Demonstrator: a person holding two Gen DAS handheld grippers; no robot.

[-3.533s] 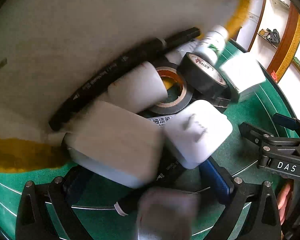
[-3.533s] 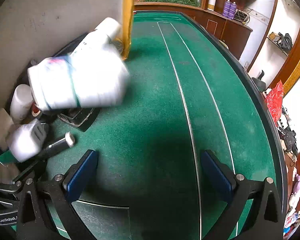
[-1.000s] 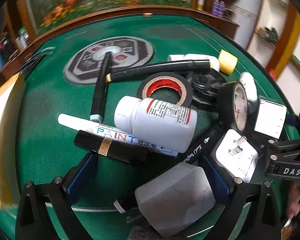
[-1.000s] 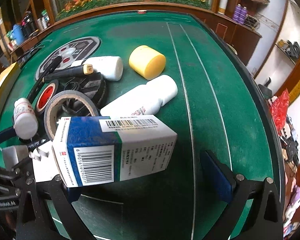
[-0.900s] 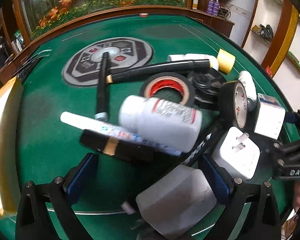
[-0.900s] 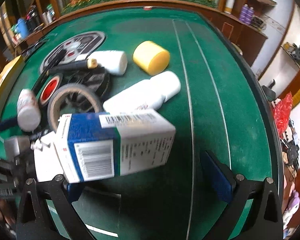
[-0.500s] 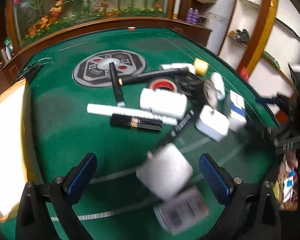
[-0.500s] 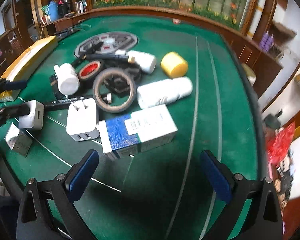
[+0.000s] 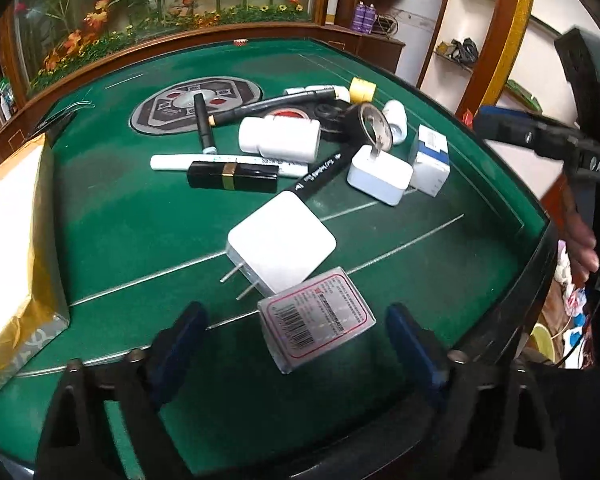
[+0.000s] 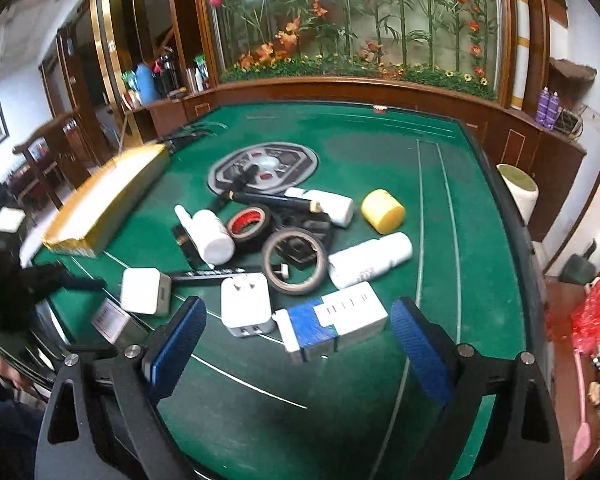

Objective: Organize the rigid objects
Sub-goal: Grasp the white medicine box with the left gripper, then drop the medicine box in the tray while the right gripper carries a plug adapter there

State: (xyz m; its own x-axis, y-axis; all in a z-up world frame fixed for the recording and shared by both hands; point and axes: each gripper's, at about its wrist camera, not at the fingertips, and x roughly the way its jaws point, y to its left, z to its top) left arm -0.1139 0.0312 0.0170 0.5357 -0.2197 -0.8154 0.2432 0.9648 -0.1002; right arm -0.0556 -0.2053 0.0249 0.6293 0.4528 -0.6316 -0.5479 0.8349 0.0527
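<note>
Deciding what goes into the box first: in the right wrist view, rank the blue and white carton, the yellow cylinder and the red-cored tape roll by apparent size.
1. blue and white carton, clearly largest, though it also lies nearest the camera.
2. and 3. yellow cylinder and red-cored tape roll look about alike; no ranking between them.
</note>
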